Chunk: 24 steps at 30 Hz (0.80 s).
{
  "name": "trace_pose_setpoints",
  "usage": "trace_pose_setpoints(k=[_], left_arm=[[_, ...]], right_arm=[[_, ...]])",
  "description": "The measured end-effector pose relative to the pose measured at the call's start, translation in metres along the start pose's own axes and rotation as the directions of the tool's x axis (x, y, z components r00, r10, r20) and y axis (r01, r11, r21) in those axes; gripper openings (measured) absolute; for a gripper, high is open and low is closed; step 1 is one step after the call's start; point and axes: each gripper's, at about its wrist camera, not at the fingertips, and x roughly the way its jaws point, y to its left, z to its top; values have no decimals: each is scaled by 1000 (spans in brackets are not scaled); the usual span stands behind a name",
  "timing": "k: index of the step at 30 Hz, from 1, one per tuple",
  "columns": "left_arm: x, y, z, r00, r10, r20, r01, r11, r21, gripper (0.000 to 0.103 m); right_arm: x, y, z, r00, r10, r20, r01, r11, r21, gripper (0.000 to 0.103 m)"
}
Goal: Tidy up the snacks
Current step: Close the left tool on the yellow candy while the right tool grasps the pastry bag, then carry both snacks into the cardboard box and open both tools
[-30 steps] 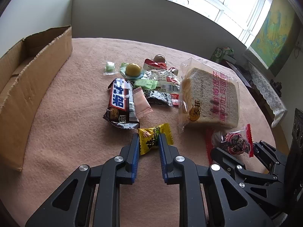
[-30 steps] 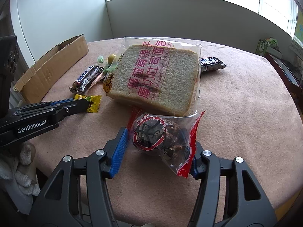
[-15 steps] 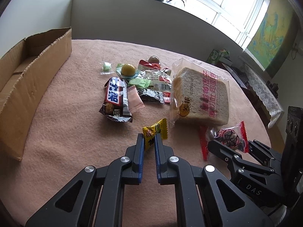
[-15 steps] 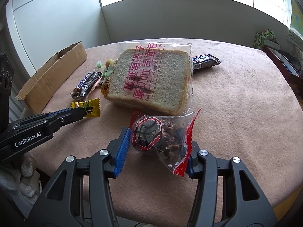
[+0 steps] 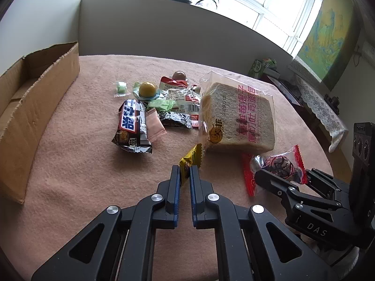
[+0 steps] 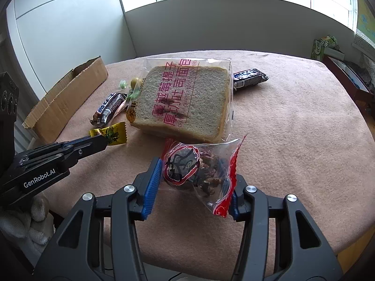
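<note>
1. Left wrist view: left gripper (image 5: pixel 185 173) clamped on the near end of the yellow candy packet (image 5: pixel 191 158), which tilts up, probably clear of the table (image 5: pixel 70 164). Bread bag (image 5: pixel 236 119) just beyond, cardboard box (image 5: pixel 35 98) far left.
2. Right wrist view: right gripper (image 6: pixel 194 187) pinches the red-edged snack bag (image 6: pixel 199 171) across its width, just near of the bread bag.
</note>
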Motion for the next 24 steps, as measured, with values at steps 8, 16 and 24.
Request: trace_pose_setpoints(k=[8,16,24], left_arm=[[-20,5,4,999,-7,42,8,1000,-16,6],[-59,20,17,992,18,127,-14,999,-35,6],[-92,49,28,974,96,204,-84,994,-66,6]], right_arm=[[-18,8,9,999,9,41,-9,1000,-1,51],[-30,38,29,995,56,80,-52,997,-54,51],[-24,84,58,987,121,102,-108,986,-125,51]])
